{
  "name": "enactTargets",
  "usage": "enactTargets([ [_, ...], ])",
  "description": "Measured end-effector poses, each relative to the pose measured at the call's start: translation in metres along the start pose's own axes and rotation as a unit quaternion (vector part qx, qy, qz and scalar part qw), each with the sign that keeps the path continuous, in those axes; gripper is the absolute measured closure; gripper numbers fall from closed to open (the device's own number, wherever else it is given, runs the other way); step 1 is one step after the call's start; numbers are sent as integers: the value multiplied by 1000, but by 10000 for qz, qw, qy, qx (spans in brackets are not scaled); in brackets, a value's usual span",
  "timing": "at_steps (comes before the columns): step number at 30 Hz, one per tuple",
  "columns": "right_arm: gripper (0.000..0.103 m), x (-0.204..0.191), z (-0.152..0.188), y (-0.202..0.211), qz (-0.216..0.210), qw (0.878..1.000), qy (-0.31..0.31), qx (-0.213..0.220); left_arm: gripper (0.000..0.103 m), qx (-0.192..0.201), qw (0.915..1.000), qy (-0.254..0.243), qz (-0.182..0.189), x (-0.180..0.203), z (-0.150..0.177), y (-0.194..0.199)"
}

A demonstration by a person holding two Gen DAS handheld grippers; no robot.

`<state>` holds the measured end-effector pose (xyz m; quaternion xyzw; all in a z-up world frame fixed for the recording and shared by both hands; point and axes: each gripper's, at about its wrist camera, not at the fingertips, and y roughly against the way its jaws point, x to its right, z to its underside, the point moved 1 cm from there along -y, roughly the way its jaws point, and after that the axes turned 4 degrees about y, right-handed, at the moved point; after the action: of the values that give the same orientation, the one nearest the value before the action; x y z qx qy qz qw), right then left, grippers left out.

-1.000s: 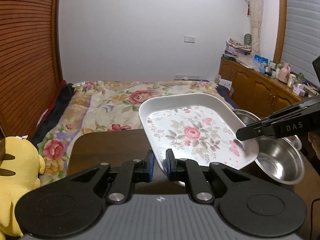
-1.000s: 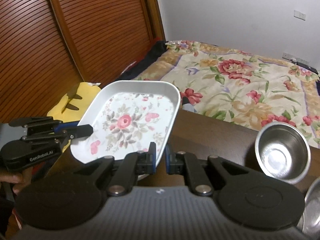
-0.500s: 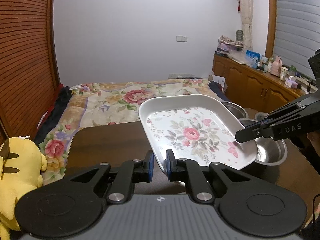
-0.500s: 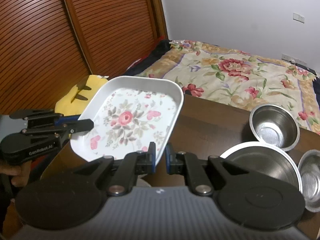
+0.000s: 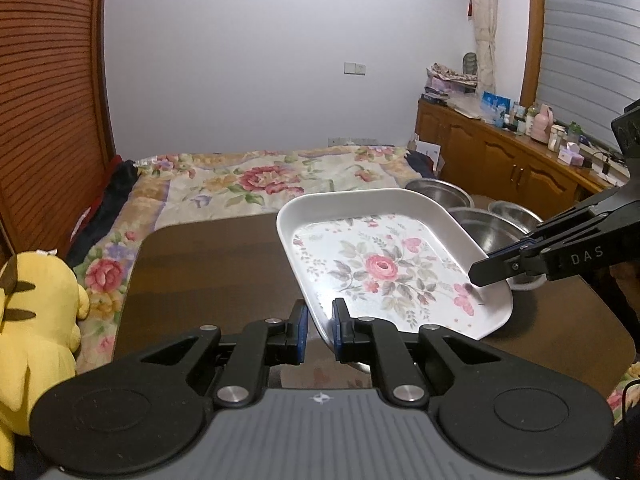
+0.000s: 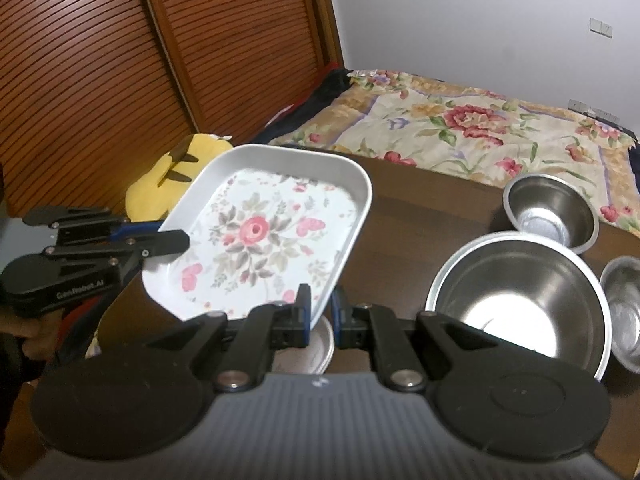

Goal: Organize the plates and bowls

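- yellow plush [image 6: 172,184] far left, off the table edge, by the slatted wood doors [image 6: 100,60]
- L gripper [image 5: 319,328] fingers narrow, pinching near rim of floral tray [image 5: 384,268]
- floral tray held tilted above the dark wood table [image 5: 208,272], over a partly hidden round metal dish [image 6: 316,350]
- R gripper [image 6: 320,312] fingers narrow, clamped on tray's opposite rim
- big steel bowl [image 6: 520,304] on table just R of tray
- deep small steel bowl [image 6: 552,212] behind it, shallow small bowl [image 6: 624,312] at far R
- floral bedspread [image 6: 480,136] beyond table
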<state>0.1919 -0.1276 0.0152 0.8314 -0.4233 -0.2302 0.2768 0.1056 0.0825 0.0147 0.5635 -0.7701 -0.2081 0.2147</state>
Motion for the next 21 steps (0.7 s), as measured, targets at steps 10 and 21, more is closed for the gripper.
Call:
enactTargets([
  [10, 91, -8, 24, 0, -110, 9999, -74, -5, 89, -160, 9998, 123, 34, 1, 23, 2],
  [21, 91, -14, 46, -10, -191, 9996, -202, 13, 89, -320, 9988, 383, 17, -5, 48, 2],
])
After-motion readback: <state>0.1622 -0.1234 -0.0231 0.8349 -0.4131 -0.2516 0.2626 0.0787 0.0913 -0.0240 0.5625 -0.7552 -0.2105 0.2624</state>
